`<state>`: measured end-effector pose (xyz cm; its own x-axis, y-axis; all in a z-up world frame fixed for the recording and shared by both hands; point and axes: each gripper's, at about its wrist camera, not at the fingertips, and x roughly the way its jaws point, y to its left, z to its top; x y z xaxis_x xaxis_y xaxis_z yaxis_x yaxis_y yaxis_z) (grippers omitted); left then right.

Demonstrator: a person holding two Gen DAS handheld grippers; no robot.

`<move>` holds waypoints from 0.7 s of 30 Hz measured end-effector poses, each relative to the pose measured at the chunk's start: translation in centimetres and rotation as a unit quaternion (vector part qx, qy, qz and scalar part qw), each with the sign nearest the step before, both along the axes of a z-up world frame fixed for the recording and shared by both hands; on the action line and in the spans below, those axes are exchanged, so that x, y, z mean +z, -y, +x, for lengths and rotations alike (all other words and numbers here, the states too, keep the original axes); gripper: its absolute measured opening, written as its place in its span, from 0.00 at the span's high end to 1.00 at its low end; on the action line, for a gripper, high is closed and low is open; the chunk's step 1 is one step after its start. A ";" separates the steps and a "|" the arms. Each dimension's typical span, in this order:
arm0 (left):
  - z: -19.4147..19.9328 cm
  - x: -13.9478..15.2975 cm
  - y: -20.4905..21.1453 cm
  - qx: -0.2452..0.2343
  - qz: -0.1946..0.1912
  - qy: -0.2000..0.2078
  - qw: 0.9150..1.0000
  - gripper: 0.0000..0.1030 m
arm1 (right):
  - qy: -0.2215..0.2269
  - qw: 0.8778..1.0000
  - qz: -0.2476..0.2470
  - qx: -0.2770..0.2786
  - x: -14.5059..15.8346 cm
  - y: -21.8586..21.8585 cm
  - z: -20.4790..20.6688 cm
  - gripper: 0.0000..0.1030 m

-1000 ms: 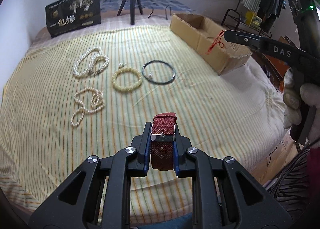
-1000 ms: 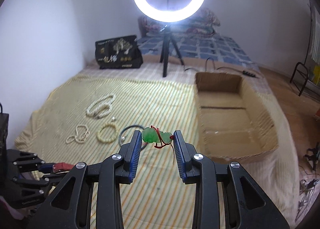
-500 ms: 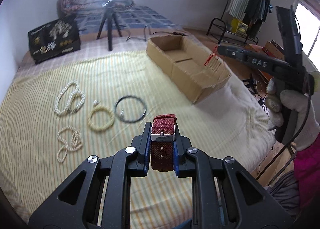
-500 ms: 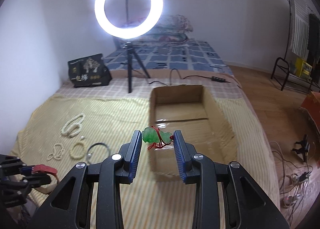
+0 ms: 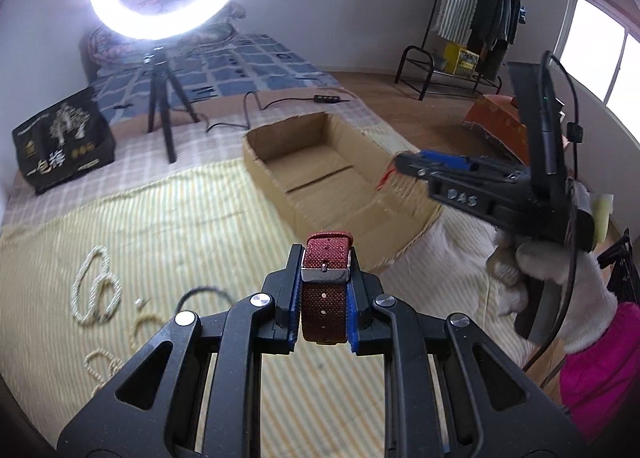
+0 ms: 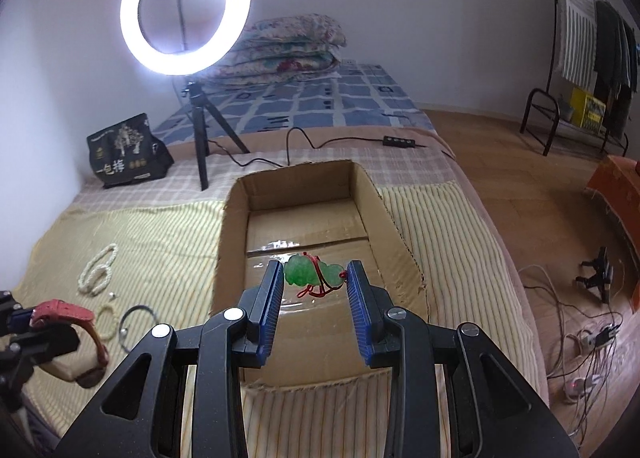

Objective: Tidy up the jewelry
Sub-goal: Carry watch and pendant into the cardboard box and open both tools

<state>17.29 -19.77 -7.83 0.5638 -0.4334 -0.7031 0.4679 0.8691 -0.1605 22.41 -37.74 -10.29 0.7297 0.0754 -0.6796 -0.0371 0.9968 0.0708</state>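
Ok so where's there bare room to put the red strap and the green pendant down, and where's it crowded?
The cardboard box is bare inside; its whole floor between the four walls is free. The striped cloth right of the box, out to the bed edge, is also bare. Left of the box it is crowded: the pearl necklace, bead bracelet and dark bangle lie close together.

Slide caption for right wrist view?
Right hand-held gripper holds green pendant over open cardboard box.
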 end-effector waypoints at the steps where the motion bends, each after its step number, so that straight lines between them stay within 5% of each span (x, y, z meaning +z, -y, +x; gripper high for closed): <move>1: 0.3 -0.2 0.6 -0.003 0.001 0.001 1.000 0.84 | -0.002 1.000 0.004 -0.001 -0.1 0.2 0.4 0.70; 21: 3.4 -3.8 6.9 -0.030 -0.003 -0.044 0.999 0.84 | -0.034 0.997 0.066 -0.038 -2.3 2.9 4.5 0.70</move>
